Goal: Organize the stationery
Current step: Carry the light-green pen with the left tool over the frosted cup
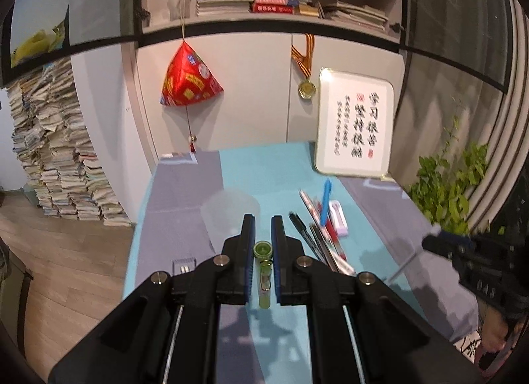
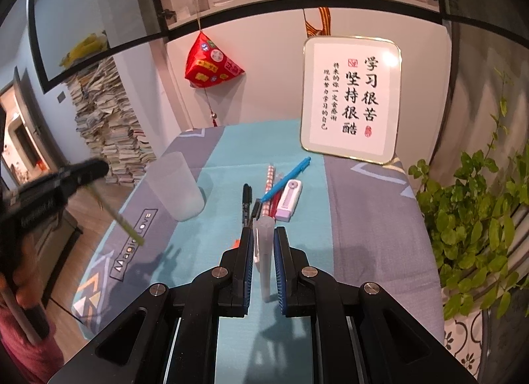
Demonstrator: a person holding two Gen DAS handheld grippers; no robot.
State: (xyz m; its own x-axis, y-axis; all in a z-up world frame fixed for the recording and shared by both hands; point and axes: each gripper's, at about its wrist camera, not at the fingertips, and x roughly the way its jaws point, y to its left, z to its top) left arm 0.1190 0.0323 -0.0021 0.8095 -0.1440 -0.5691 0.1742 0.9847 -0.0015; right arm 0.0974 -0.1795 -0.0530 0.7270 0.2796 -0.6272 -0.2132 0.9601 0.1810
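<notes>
While clamped, green pen (image 1: 263, 271) in left hand-held gripper (image 1: 263, 218).

My left tool (image 1: 263, 228) is black with blue pads and clamps a translucent green pen (image 1: 263, 276); my right tool (image 2: 263, 242) has the same colours and clamps a frosted white pen (image 2: 264, 258). The bench cloth (image 2: 231, 159) under them is teal with grey panels and white chevrons. I see a frosted cup (image 2: 177, 185), a bright blue pen (image 2: 287, 179), a black marker (image 2: 246, 200), a red-and-white checked pencil (image 2: 269, 179) and a white-and-lilac eraser (image 2: 288, 200). The gold-framed sign (image 2: 352, 98) carries black calligraphy and red seals.
</notes>
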